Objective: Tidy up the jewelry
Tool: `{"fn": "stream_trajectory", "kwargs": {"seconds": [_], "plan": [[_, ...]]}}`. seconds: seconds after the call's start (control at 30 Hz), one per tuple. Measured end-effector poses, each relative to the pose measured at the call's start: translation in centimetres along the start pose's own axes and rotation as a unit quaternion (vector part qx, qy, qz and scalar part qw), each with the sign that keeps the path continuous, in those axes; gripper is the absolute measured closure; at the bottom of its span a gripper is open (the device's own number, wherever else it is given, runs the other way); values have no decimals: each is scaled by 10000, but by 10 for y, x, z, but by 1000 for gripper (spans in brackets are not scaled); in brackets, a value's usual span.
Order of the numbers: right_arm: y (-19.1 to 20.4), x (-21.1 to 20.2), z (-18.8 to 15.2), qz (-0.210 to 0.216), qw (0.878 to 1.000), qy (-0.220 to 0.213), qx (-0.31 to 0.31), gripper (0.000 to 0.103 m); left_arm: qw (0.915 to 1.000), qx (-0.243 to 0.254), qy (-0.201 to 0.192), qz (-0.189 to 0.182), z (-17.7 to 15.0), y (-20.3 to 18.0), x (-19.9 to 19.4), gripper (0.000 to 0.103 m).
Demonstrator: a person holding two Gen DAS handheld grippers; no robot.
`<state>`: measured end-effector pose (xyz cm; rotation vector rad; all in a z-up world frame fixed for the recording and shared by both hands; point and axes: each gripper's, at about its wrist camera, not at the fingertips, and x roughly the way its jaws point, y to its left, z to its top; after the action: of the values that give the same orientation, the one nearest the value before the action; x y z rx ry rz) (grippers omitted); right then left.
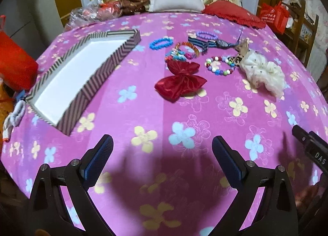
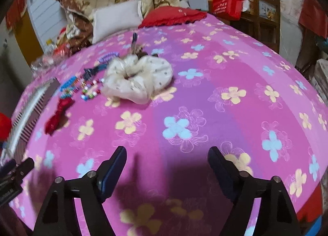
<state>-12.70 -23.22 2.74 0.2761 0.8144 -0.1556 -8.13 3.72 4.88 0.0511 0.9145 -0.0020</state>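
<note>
Pink flowered bedspread below; my left gripper and right gripper hover spread, empty. Striped tray waits upper left, bead bracelets and red bow clustered centre, within reach.

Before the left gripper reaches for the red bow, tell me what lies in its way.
Nothing visible does. Only bare pink floral bedspread lies between the open left gripper and the red bow; the striped tray sits off to the left.

surface: pink floral bed | on it: striped tray, red bow, cream scrunchie, bead bracelets
</note>
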Motion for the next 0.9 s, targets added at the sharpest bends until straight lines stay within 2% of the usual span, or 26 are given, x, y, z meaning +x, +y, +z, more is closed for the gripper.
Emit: {"fn": "stream_trajectory", "kwargs": {"seconds": [0.1,0.2,0.3,0.4,0.6,0.83,0.9], "plan": [[-4,-24,8,401,9978,-325,419,39,10000,7,-88,0,-4,4,-11,5],[1,-46,20,726,9935,-593,639,39,9999,22,-158,32,-8,6,-20,5],[5,-62,30,1110,9883,-695,783,39,9998,30,-201,80,-8,10,-25,5],[8,-70,32,1381,9839,-620,951,39,9995,19,-239,195,-6,23,-26,5],[25,-62,20,835,9950,-412,355,39,9976,-444,-240,474,5,80,-21,5],[24,-45,3,826,9960,-44,353,39,9903,-967,-89,989,24,168,-5,5],[27,-43,1,798,9964,-15,298,39,9846,-1198,1,1275,26,195,3,5]]}}
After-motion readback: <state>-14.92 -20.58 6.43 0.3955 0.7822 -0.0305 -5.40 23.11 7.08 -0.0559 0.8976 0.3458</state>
